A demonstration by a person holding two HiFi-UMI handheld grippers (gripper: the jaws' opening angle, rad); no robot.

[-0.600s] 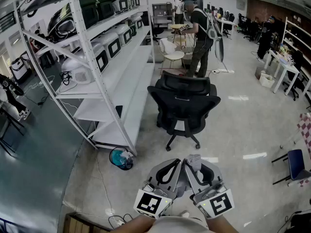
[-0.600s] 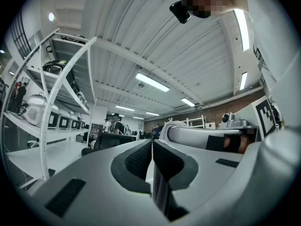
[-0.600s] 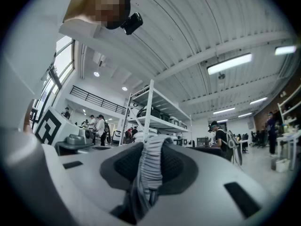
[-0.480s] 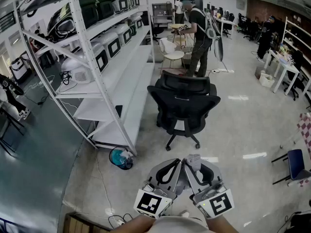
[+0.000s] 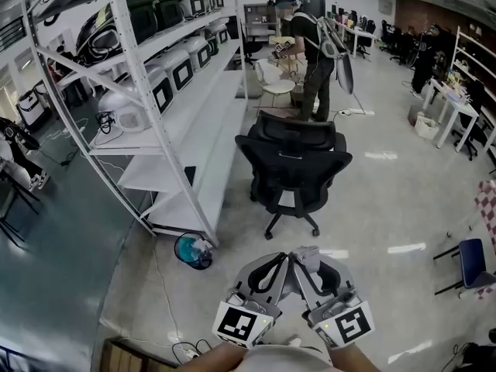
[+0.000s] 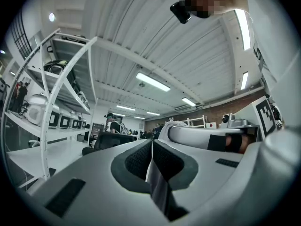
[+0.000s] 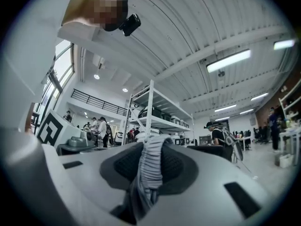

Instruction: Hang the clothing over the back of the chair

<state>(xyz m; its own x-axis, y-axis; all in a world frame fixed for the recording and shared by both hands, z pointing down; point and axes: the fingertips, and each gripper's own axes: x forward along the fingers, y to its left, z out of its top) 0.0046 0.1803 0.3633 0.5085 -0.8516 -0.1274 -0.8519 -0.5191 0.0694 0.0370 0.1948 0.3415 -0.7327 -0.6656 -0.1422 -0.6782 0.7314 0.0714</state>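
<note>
A black office chair (image 5: 293,165) stands on the floor ahead of me, its back towards me. Both grippers are held close together at the bottom of the head view, level and pointing at the chair. My right gripper (image 5: 304,262) is shut on a bunched grey striped piece of clothing (image 7: 149,166), which pokes out past its tips (image 5: 309,253). My left gripper (image 5: 284,263) is shut too, with a thin grey fold of the clothing (image 6: 158,188) between its pads. Most of the garment is hidden below the grippers.
A long white shelving rack (image 5: 178,91) with appliances runs along the left of the chair. A teal object (image 5: 192,252) and cables lie at the rack's foot. A person (image 5: 314,53) stands beyond the chair by a beige chair (image 5: 273,80). A blue seat (image 5: 473,262) is at right.
The person in the background has shifted slightly away and turned. My grippers, the clothing and the black chair look unchanged.
</note>
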